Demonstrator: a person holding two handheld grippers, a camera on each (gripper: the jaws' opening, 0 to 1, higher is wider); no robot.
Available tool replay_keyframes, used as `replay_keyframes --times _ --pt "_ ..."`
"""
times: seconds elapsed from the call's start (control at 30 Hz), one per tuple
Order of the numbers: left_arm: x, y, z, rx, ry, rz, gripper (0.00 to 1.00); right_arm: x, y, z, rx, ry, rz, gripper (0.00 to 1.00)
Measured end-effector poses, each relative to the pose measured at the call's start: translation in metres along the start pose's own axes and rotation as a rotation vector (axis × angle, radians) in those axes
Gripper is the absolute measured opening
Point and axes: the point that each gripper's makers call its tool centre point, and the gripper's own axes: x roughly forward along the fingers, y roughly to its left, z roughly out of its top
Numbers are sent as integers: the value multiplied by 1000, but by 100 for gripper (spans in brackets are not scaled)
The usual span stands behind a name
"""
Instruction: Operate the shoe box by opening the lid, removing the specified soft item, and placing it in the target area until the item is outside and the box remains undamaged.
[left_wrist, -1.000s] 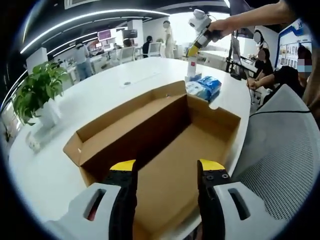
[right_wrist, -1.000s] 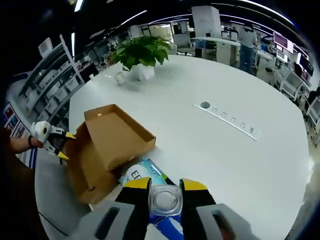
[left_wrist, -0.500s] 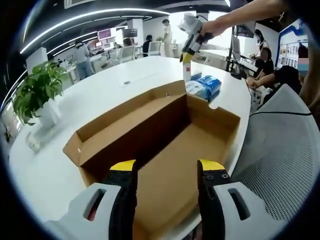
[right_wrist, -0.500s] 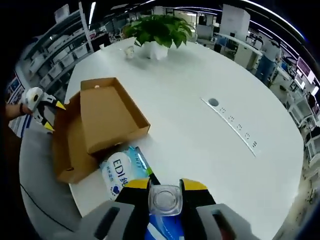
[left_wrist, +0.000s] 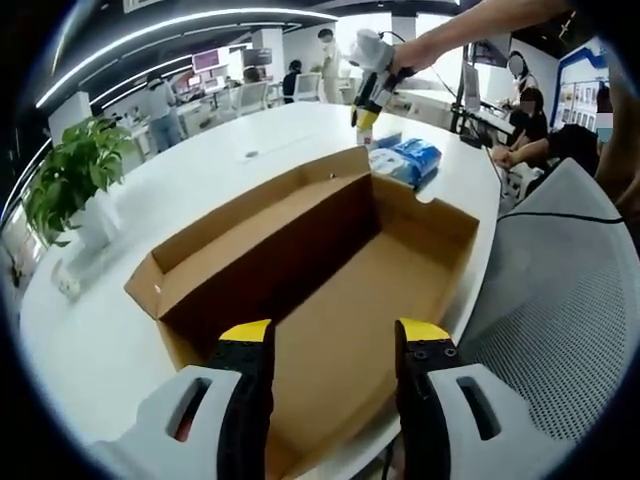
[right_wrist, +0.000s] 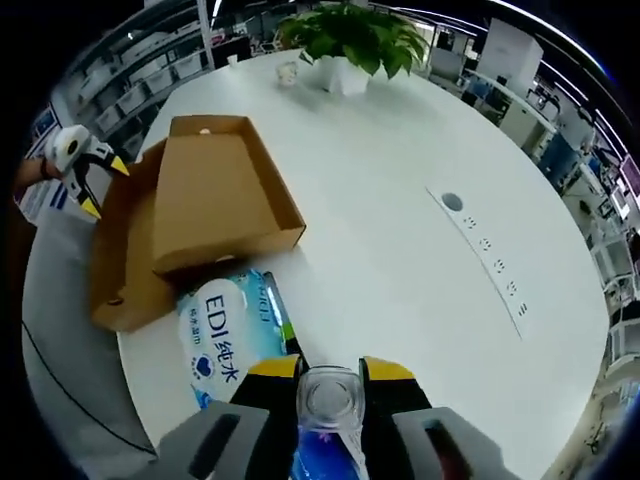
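The brown cardboard shoe box (left_wrist: 330, 270) lies open on the white table, its lid (right_wrist: 225, 190) folded back and its inside bare. My left gripper (left_wrist: 335, 335) hovers open over the box's near end, nothing between its yellow-tipped jaws. Just beyond the box's far end, a blue and white pack of tissues (left_wrist: 405, 160) rests on the table. My right gripper (right_wrist: 330, 372) hangs above that pack (right_wrist: 225, 335), jaws shut on a clear round-topped bottle (right_wrist: 330, 398). A person's hand holds the right gripper (left_wrist: 365, 95) in the left gripper view. The left gripper (right_wrist: 85, 165) shows at the box's far side.
A potted green plant (left_wrist: 70, 180) stands on the table, also seen far off (right_wrist: 350, 30). A grey mesh chair (left_wrist: 560, 300) is close on the right. A row of sockets (right_wrist: 490, 265) is set in the tabletop. Several people sit and stand in the office behind.
The right gripper with the bottle has drifted left over the tissue pack toward the box's far end, its view now looking more steeply down. The box and left gripper have barely moved.
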Motion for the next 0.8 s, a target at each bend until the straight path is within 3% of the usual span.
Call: replay_keyframes --times 0.8 --pt "5 -3 1 5 24 -13 48 10 -3 -15 -95 67 19 18"
